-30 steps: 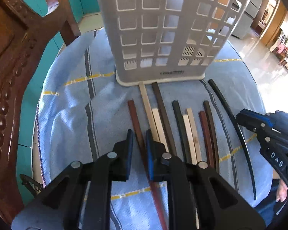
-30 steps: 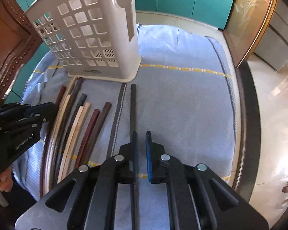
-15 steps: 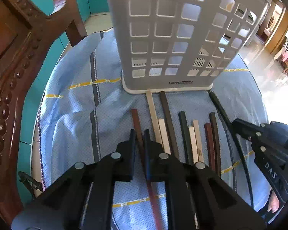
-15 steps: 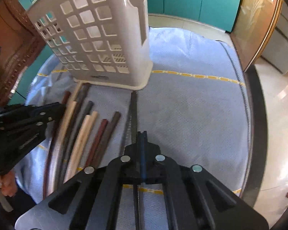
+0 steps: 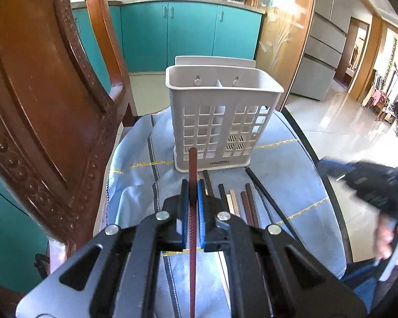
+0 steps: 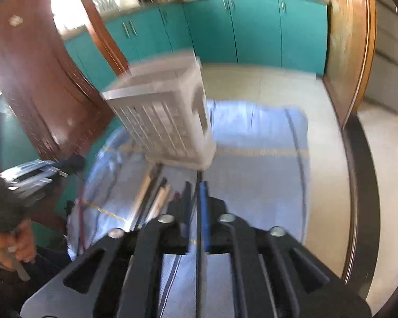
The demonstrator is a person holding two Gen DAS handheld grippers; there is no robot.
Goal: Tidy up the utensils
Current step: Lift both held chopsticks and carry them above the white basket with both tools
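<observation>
Right wrist view motion-blurred throughout, white basket (image 6: 169, 122) smeared, red chopstick (image 5: 192, 251) lower end cut off by frame edge

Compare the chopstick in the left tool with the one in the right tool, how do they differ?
The left tool holds a reddish-brown chopstick; the right tool holds a black chopstick. The reddish-brown one looks thicker, the black one thinner. The left view is sharp, the right motion-blurred. Both are clamped lengthwise, pointing toward the white utensil caddy.

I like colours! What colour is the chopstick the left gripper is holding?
Reddish brown chopstick, clearest in the left wrist view.
</observation>
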